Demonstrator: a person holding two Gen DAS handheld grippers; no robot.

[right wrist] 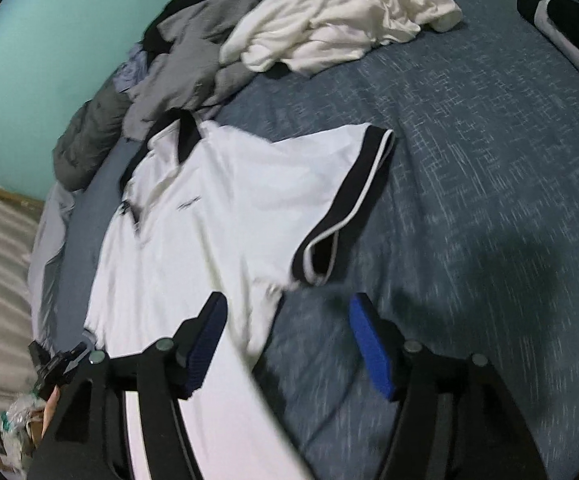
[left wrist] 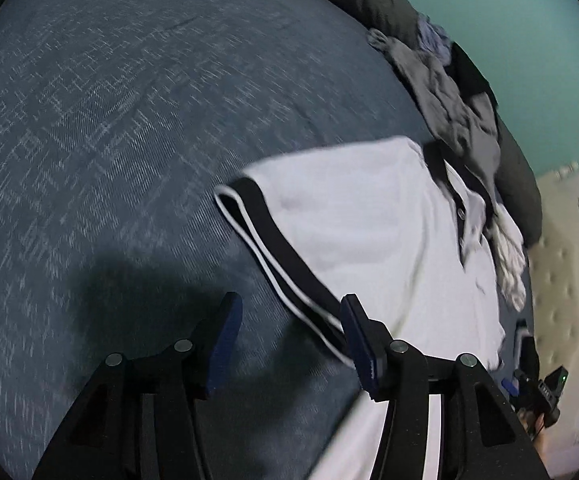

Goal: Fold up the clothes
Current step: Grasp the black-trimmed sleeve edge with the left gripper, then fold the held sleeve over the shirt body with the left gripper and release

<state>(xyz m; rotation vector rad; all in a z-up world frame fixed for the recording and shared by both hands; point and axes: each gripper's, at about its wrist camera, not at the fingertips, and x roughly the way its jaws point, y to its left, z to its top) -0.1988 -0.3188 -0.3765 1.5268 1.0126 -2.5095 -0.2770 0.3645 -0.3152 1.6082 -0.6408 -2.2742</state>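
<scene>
A white polo shirt (left wrist: 369,232) (right wrist: 217,216) with a black collar and black-banded sleeves lies spread flat on the blue bedspread (left wrist: 129,140) (right wrist: 489,160). My left gripper (left wrist: 289,308) hovers open over the bedspread just beside the shirt's left sleeve, and the sleeve's black band runs up to its right finger (left wrist: 359,340). My right gripper (right wrist: 288,304) is open above the shirt's side edge below the right sleeve (right wrist: 353,200). Its left finger (right wrist: 205,344) is over white cloth, and its right one is over bare bedspread. Neither gripper holds anything.
A heap of grey clothes (left wrist: 453,108) (right wrist: 185,60) lies by the shirt's collar, against a dark grey duvet (right wrist: 85,136) and the teal wall (right wrist: 49,20). A crumpled white garment (right wrist: 329,24) sits beyond it. A black-and-white piece (right wrist: 549,12) lies at the far right edge.
</scene>
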